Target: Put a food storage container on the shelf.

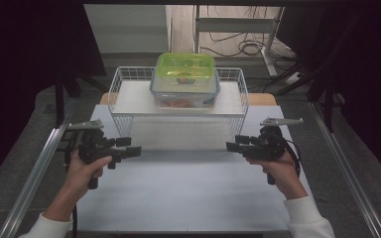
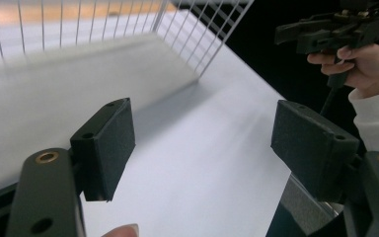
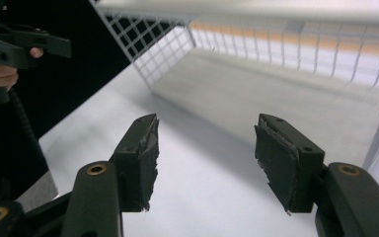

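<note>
- Both of my grippers hover low over the near part of the white counter (image 1: 178, 198), tips turned inward toward each other, in front of the wire shelf (image 1: 178, 101).
- Left gripper (image 1: 135, 150): fingers (image 2: 106, 143) released and spread wide, bare counter between them, nothing held.
- Right gripper (image 1: 232, 146): fingers (image 3: 140, 160) parted too, with empty counter between them; no grasp here either.
- The thing nearest my reach, a clear food container (image 1: 184, 82) with a green lid (image 1: 186, 66), sits on top of the wire shelf at the far middle of the counter, well apart from both grippers. Something reddish shows through its wall; I cannot tell what.
- The space under the shelf looks bare in both gripper views.
- My reading of progress: the work is at its start. The container is untouched, lid on, on the shelf. Everything is left: bringing the grippers up to it from either side, taking hold, and moving or opening it.
</note>
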A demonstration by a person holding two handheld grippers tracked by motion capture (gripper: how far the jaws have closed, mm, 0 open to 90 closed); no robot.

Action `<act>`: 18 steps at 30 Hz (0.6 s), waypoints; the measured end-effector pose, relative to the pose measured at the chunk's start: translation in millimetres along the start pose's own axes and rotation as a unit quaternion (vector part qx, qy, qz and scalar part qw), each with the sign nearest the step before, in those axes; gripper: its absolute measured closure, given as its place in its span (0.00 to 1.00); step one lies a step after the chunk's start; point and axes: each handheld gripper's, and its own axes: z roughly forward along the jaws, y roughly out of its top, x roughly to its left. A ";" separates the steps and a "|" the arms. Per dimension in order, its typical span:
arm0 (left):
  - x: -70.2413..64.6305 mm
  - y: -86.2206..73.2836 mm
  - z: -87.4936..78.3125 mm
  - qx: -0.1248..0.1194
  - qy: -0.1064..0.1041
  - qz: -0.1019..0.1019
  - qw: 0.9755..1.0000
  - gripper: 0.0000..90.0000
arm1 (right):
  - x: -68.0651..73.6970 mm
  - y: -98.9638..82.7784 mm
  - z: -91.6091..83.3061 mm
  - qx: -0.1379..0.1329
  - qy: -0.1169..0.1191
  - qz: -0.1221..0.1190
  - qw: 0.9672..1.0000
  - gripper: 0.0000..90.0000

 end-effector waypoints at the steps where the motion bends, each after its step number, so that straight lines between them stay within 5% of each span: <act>1: 1.8 -6.8 1.1 0.003 -0.001 -0.002 1.000 0.27 | -0.1 -5.6 1.3 0.005 0.000 0.001 1.000 0.46; 9: 13.9 -52.1 22.5 0.055 0.005 -0.011 0.998 0.27 | -2.8 -48.0 17.2 0.039 -0.014 -0.002 0.999 0.45; 18: 13.9 -58.6 31.1 0.065 0.005 -0.010 0.998 0.28 | -5.0 -71.4 33.3 0.060 -0.012 -0.001 0.998 0.44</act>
